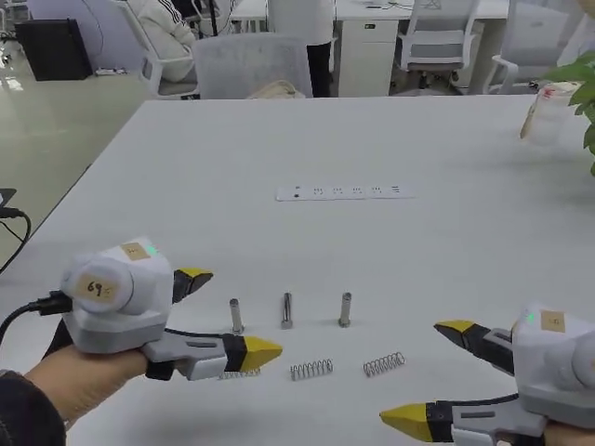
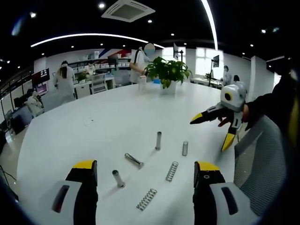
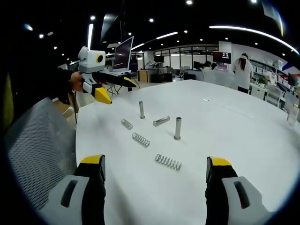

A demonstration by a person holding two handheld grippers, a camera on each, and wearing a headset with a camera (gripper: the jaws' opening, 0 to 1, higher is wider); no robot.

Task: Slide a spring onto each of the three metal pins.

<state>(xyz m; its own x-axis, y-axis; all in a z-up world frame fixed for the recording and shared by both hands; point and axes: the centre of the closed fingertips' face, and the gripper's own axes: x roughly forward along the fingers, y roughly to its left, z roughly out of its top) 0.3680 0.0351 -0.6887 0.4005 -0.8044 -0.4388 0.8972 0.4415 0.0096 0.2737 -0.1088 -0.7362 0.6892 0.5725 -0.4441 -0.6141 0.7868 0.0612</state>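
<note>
Near the front edge of the table [image 1: 446, 139], the head view shows three pins [image 1: 345, 309] in a row, with three springs [image 1: 311, 370] lying loose just in front of them, closer to that edge. The left gripper [image 1: 244, 313] hovers by the left end of the row, jaws spread wide and holding nothing; its lower jaw hides part of the leftmost spring. The right gripper [image 1: 410, 372] sits toward the front right corner, equally wide open and empty. A flat white strip [image 1: 344, 192] lies mid-table, and a plant [image 1: 581, 88] leans in at the right edge.

From the left gripper view, its own jaws frame the pins: the end two stand upright, while the middle pin [image 2: 134, 160] lies on its side. No spring is on any pin. The right gripper hangs beyond them, apart from everything.

From the right gripper view, the nearest spring [image 3: 168, 162] lies between its gaping jaws, untouched, and the middle pin again lies flat between the two upright ones.
</note>
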